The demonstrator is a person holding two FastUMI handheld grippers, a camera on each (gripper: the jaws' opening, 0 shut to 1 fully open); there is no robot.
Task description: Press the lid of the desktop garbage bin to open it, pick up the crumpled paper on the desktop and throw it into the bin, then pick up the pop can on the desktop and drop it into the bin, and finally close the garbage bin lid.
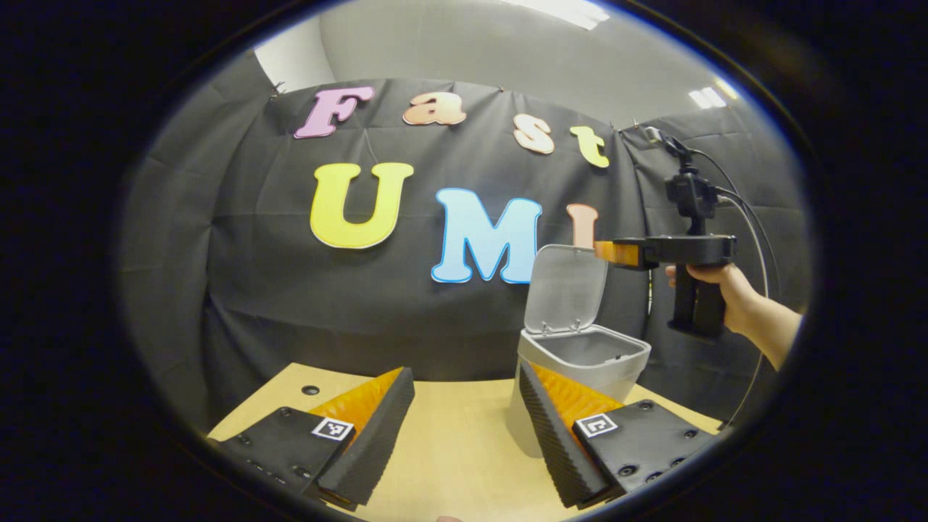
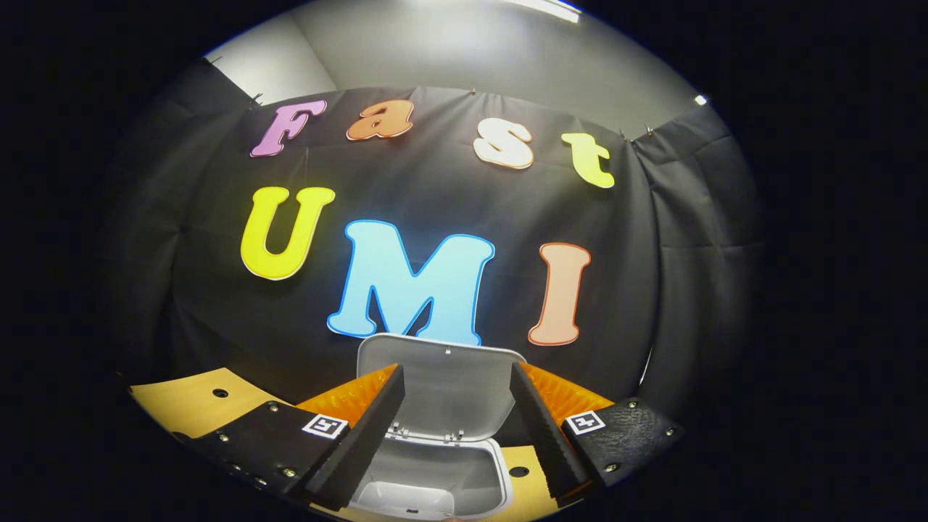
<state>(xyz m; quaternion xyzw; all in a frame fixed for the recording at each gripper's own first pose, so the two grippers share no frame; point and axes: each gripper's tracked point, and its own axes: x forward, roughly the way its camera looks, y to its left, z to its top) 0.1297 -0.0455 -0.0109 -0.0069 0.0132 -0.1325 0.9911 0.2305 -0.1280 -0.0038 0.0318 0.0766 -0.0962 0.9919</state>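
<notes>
Both grippers' fingers spread, empty; open bin [image 2: 435,471] lies between right gripper [image 2: 455,406] fingers

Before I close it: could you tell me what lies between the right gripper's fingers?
In the right gripper view, the raised lid of the open bin shows between the fingers.

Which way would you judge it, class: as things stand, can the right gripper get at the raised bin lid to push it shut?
Probably yes. The right gripper is open and empty, facing the lid, which stands upright over the open bin. Nothing lies between them. The left gripper is low over the table, apart from the lid.
</notes>
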